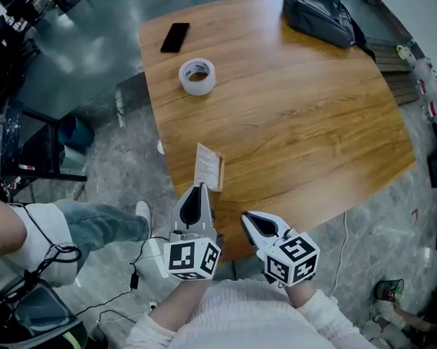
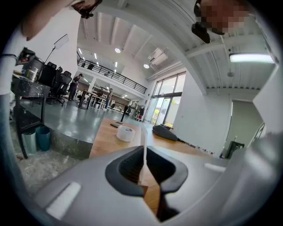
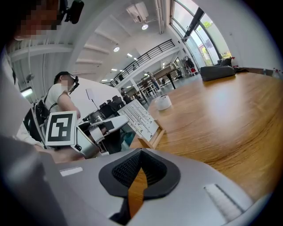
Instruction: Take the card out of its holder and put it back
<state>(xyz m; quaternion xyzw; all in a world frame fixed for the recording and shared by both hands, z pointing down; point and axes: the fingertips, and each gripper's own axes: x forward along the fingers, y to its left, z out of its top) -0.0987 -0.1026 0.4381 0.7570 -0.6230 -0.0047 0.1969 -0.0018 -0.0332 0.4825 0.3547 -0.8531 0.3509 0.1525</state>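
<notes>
Your head view looks steeply down on the table (image 1: 292, 123); both gripper views sit low at its near edge, facing across it — all three share the card (image 1: 208, 166) and tape roll (image 1: 197, 76).

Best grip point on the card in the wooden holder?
Near side edge of the card, above the wooden holder, coming from the near edge of the table like the left gripper: it leans upright, both faces exposed, bottom edge seated.

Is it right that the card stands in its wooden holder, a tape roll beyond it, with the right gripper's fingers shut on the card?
Not quite: the right gripper view shows the right gripper shut on nothing, apart from the card. The card stands in its wooden holder, tape roll beyond.
</notes>
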